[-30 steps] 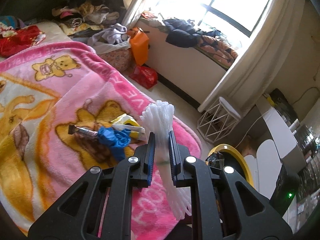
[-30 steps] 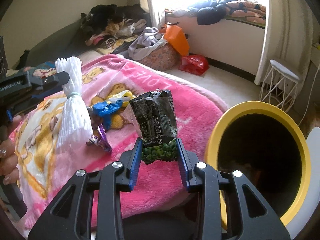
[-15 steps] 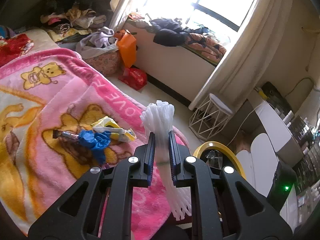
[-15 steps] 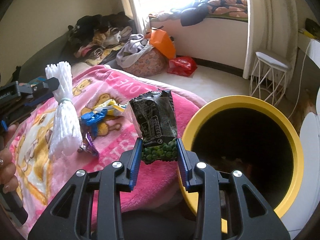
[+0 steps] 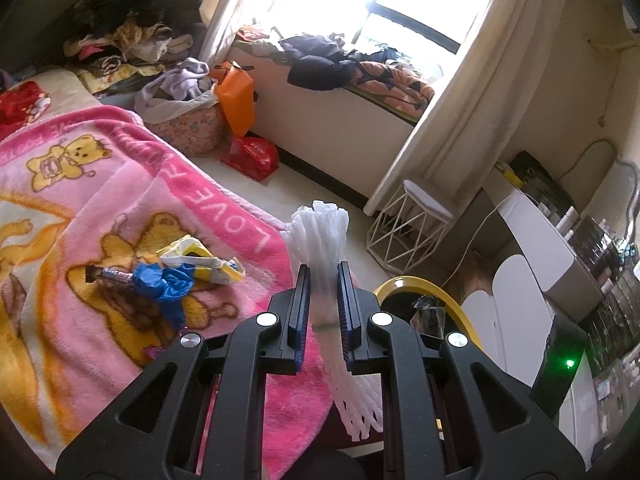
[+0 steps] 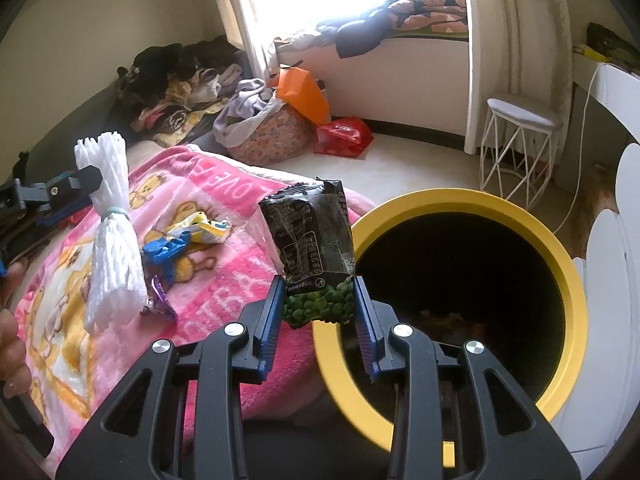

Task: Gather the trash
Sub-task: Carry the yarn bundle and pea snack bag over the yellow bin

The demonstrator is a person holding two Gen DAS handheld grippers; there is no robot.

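My left gripper [image 5: 323,280] is shut on a white foam net sleeve [image 5: 320,232], held above the edge of the pink bear blanket [image 5: 120,216]. The right wrist view shows that same sleeve [image 6: 110,232] hanging at the left in the left gripper [image 6: 86,178]. My right gripper [image 6: 319,294] is shut on a black snack packet printed with green peas [image 6: 310,236], right beside the rim of the yellow-rimmed bin [image 6: 568,264]. On the blanket lie a yellow-white wrapper [image 5: 200,258], a blue crumpled piece [image 5: 166,286] and a chocolate bar wrapper [image 5: 112,276].
The bin [image 5: 416,282] stands on the floor at the bed's edge. A white wire stool [image 6: 516,148] stands by the curtain. An orange bag [image 6: 302,94], a red bag [image 6: 344,136] and a laundry basket [image 6: 268,136] sit below the window ledge. A hand [image 6: 14,352] shows at left.
Both grippers have swung right from over the blanket toward the bin, each still holding its item. The bin's mouth now fills more of the right wrist view.
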